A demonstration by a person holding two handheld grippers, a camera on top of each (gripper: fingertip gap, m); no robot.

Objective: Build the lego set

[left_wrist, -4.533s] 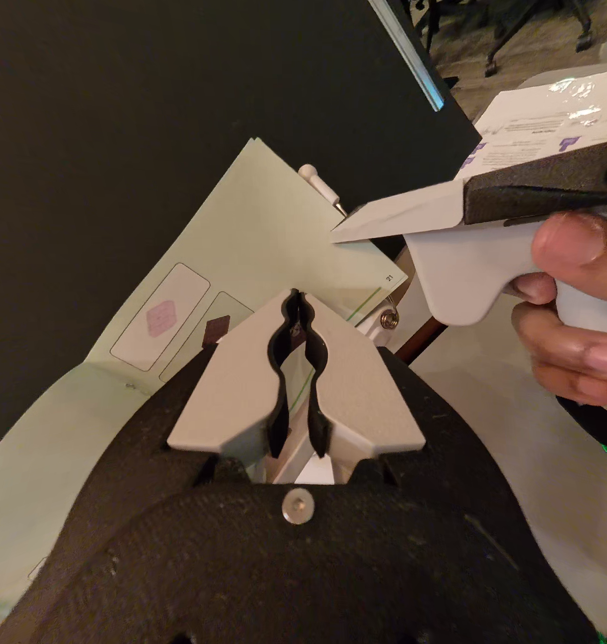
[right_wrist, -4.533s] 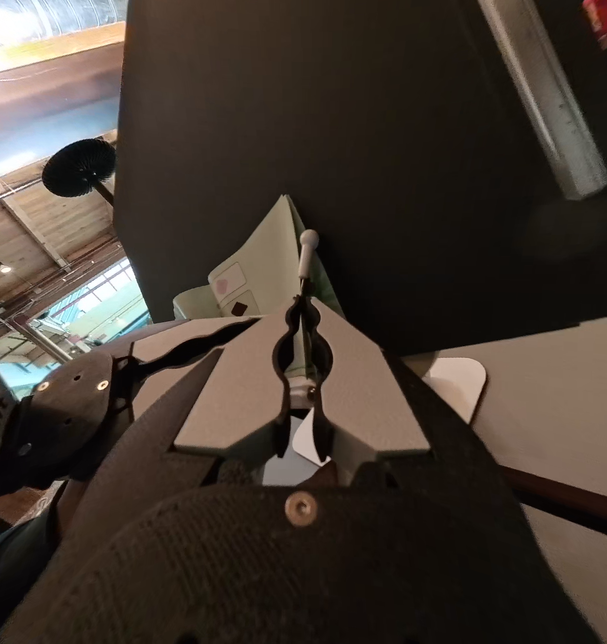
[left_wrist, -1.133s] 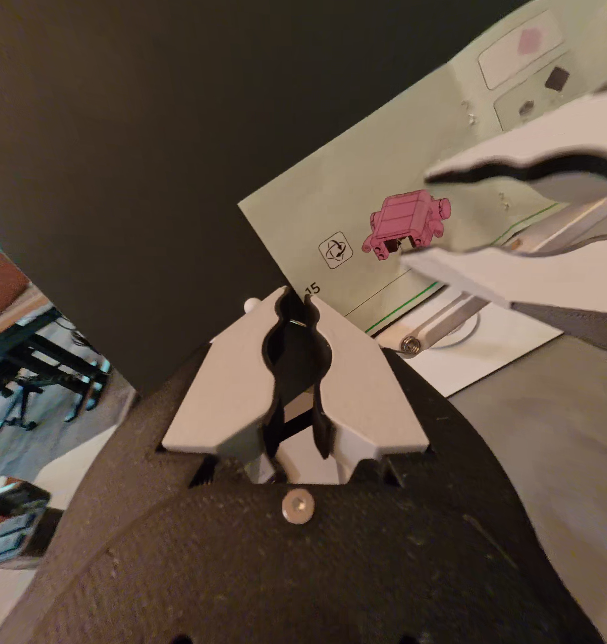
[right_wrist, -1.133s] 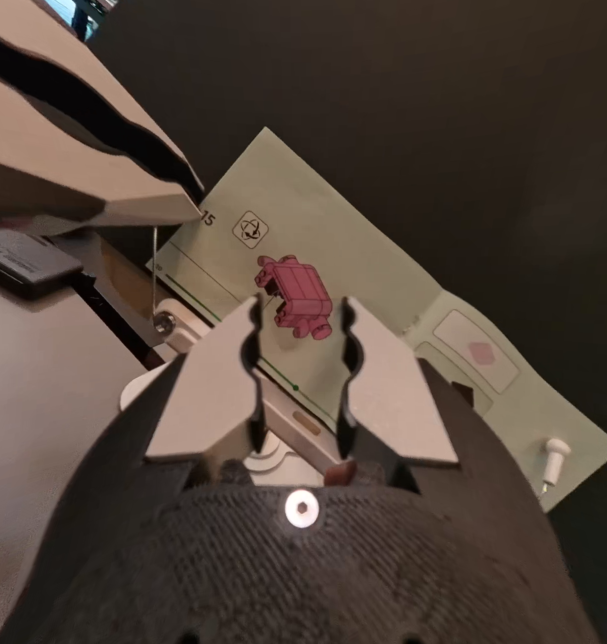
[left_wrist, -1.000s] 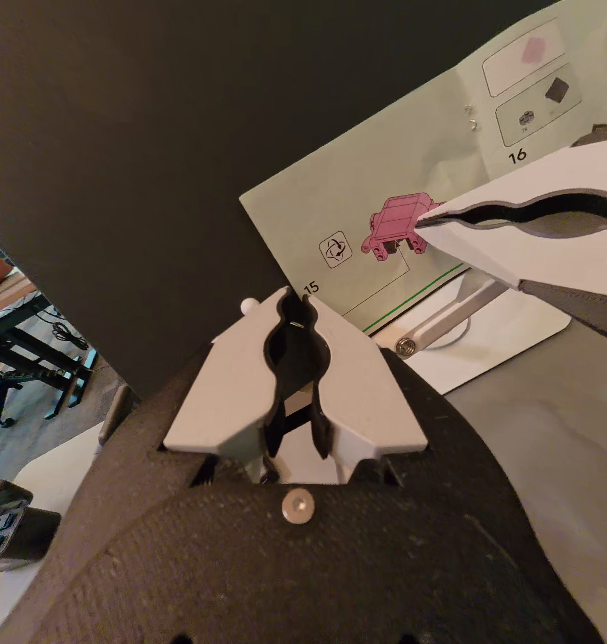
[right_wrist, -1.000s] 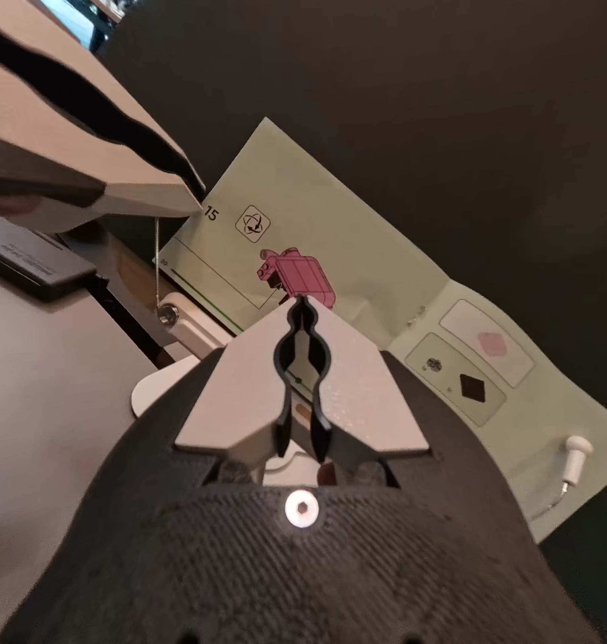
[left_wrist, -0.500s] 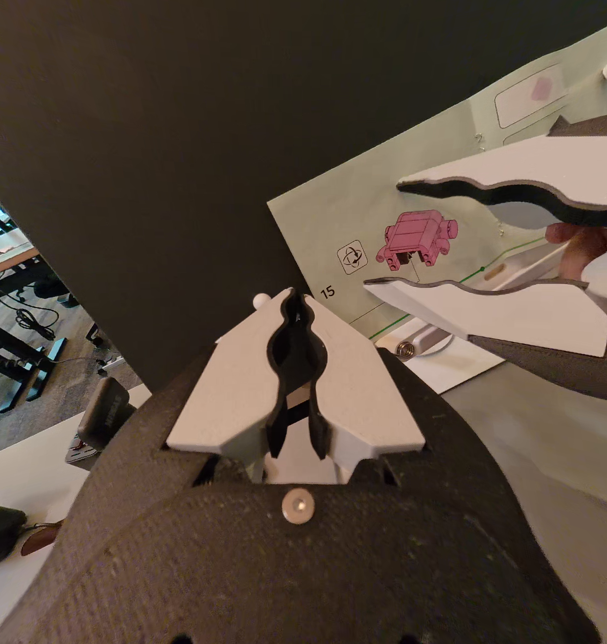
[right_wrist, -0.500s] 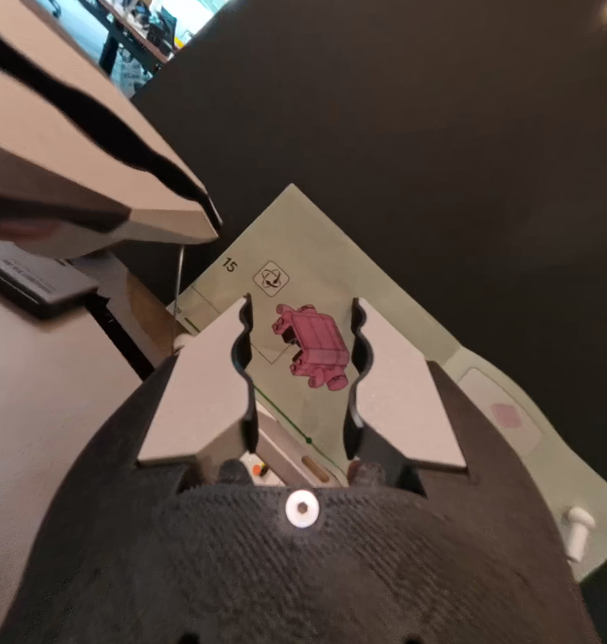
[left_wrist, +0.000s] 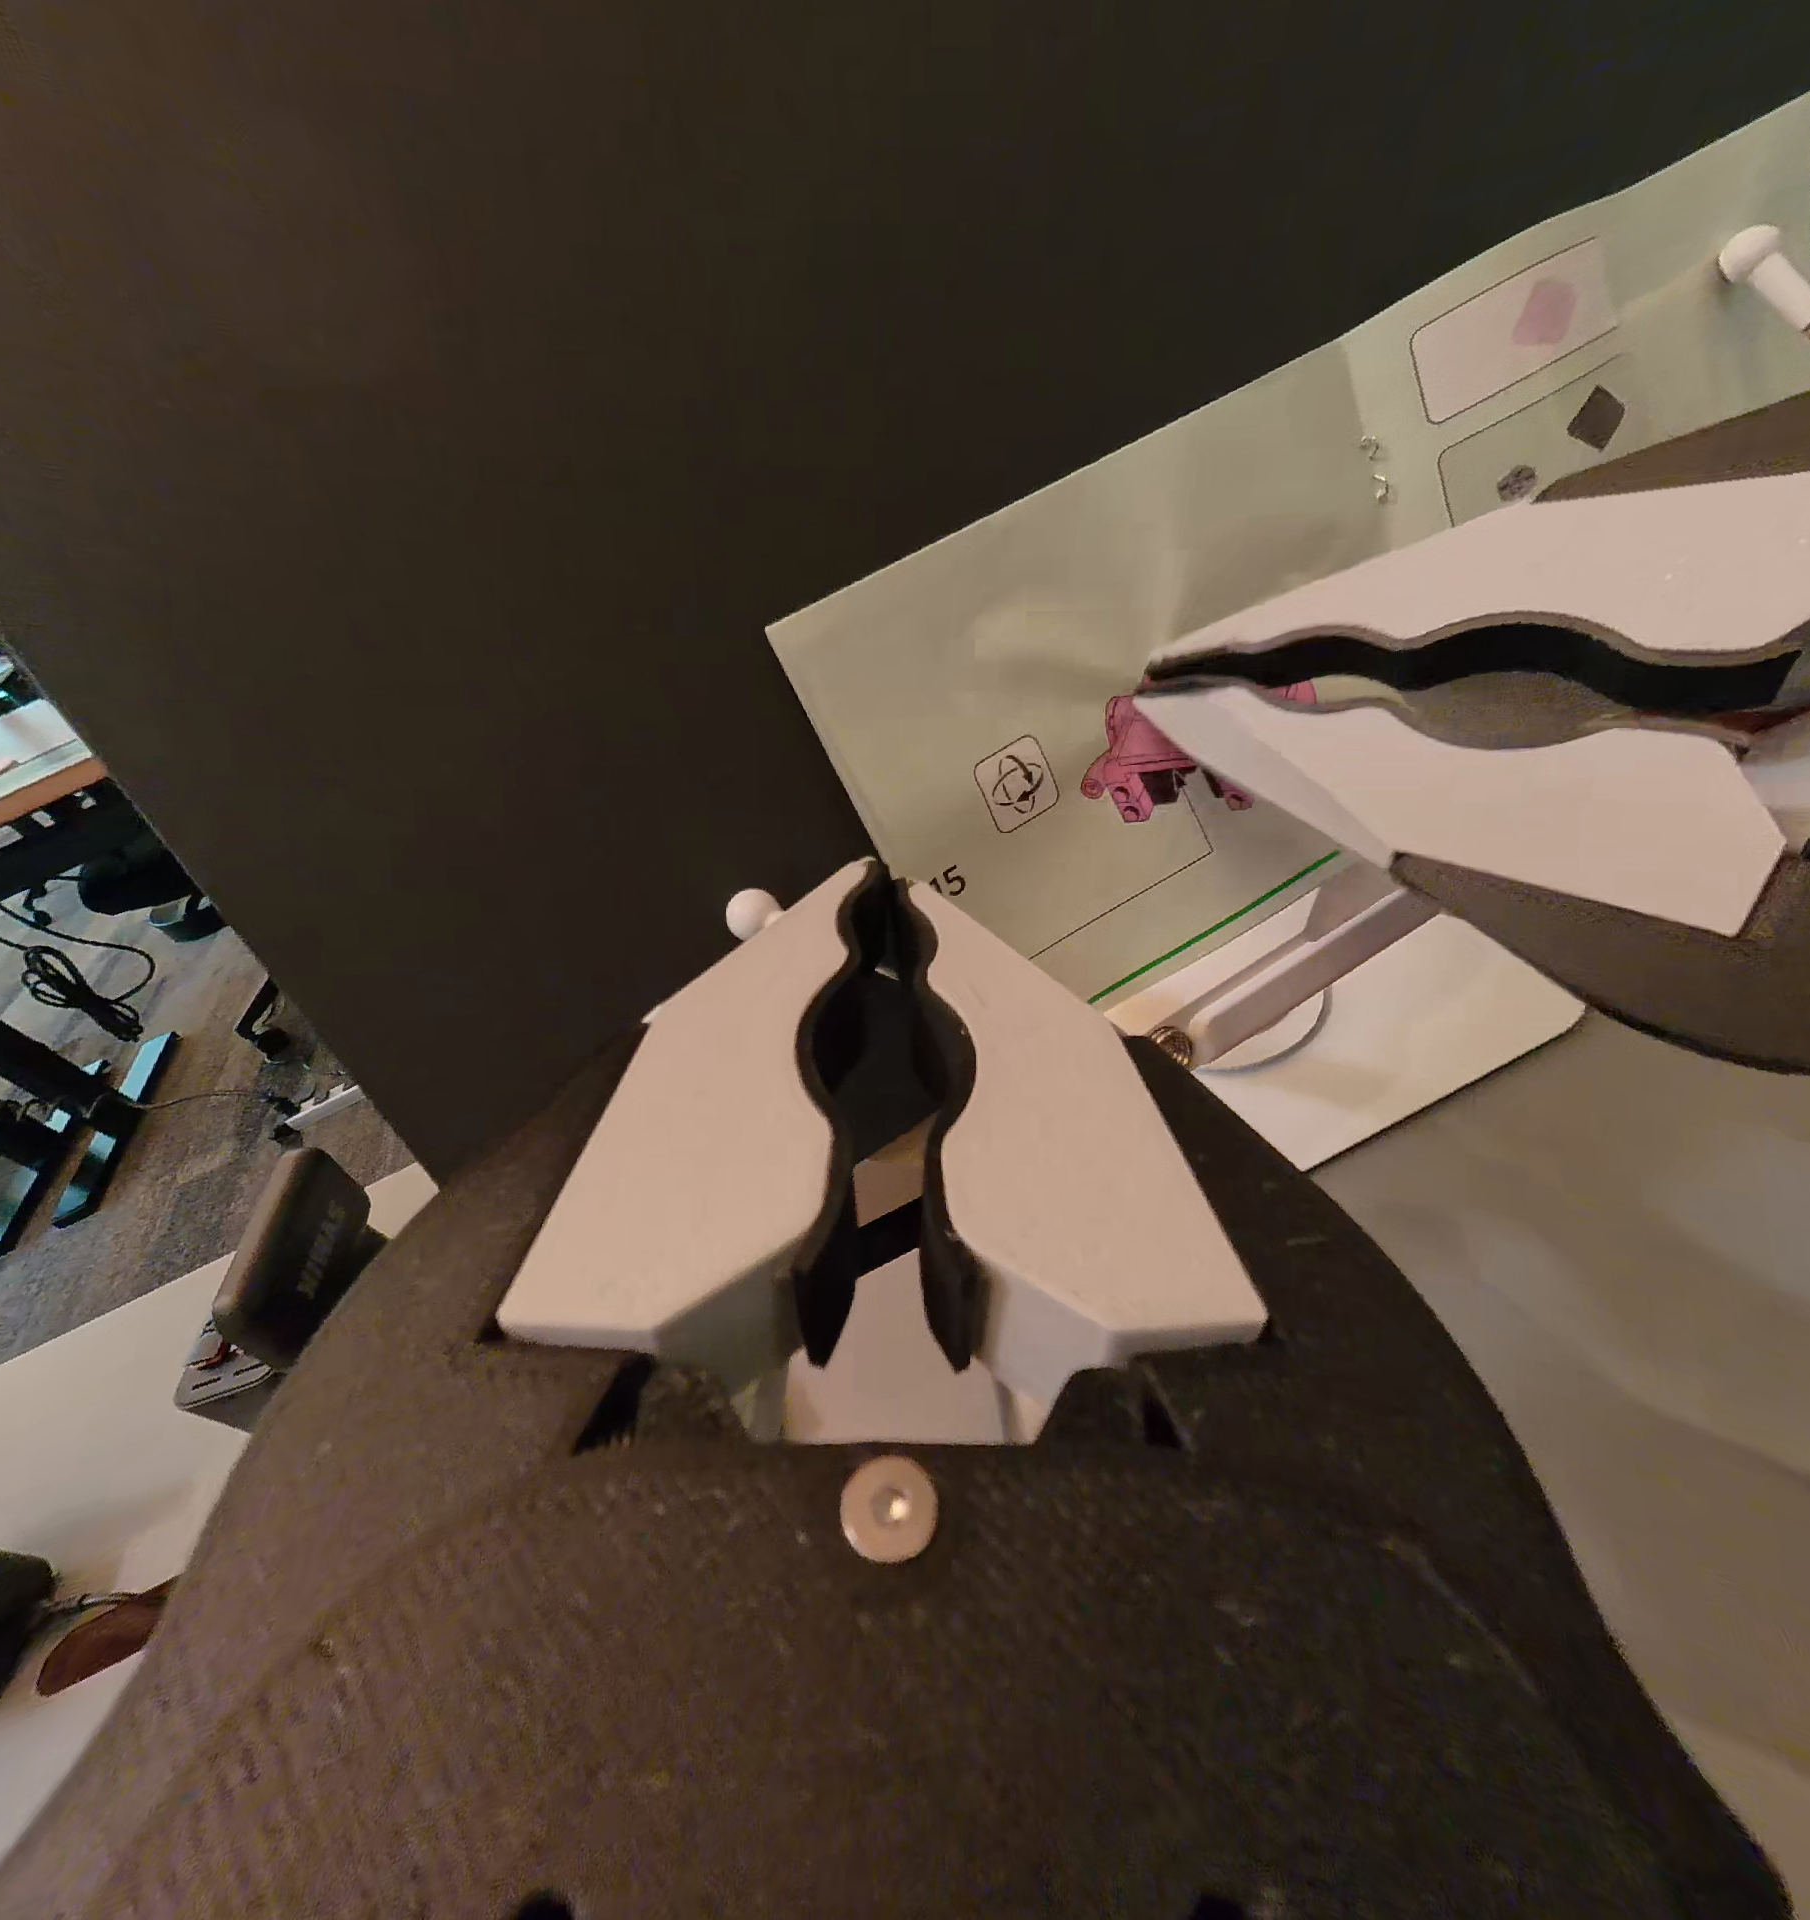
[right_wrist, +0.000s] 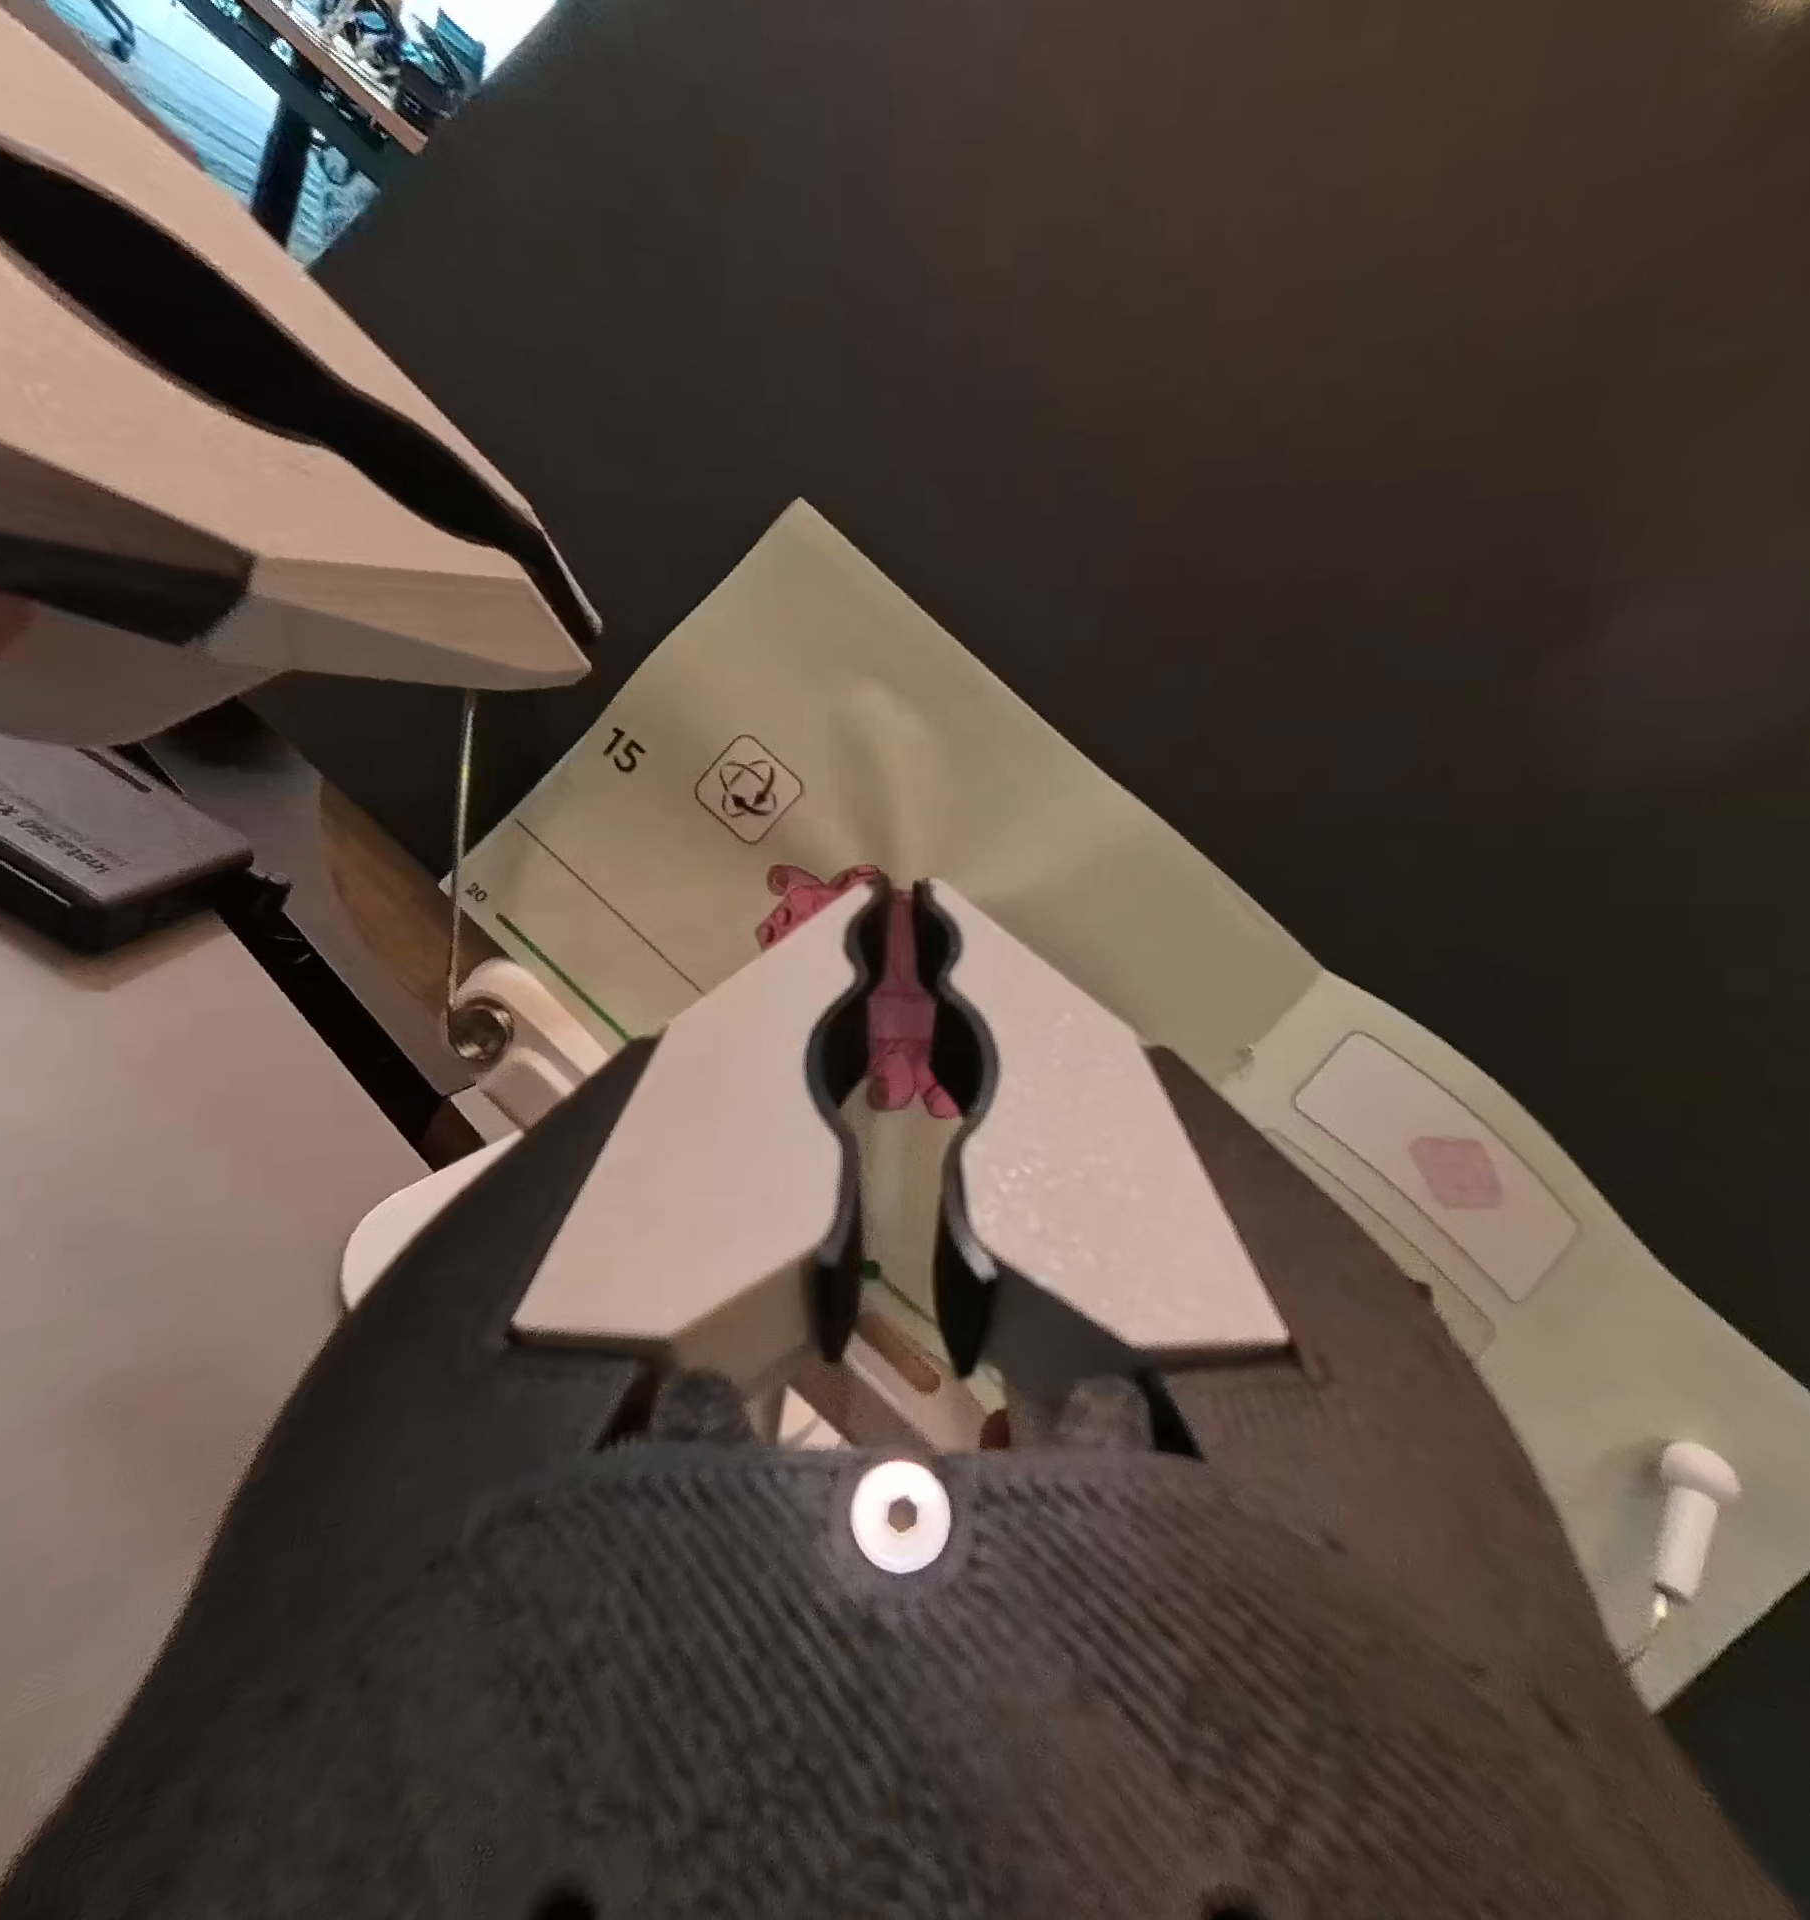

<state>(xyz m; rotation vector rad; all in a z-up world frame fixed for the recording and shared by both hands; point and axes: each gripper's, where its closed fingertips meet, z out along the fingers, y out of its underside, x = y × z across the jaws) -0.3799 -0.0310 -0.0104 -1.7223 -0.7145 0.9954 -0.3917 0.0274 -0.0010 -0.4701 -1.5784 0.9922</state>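
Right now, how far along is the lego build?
Done: the instruction booklet stands open on its white stand. In hand: right gripper, shut, tips at the page's pink drawing; left gripper shut at the booklet's lower corner. Left: all building, seemingly; no bricks or model show.

The right gripper [right_wrist: 896, 894] is seen with its tips drawn together in front of a pale green instruction sheet [right_wrist: 994, 810] — a pink model is printed there. The sheet is propped against a dark panel [right_wrist: 1192, 364]. The left gripper [right_wrist: 568, 623] — also closed — is seen at upper left.
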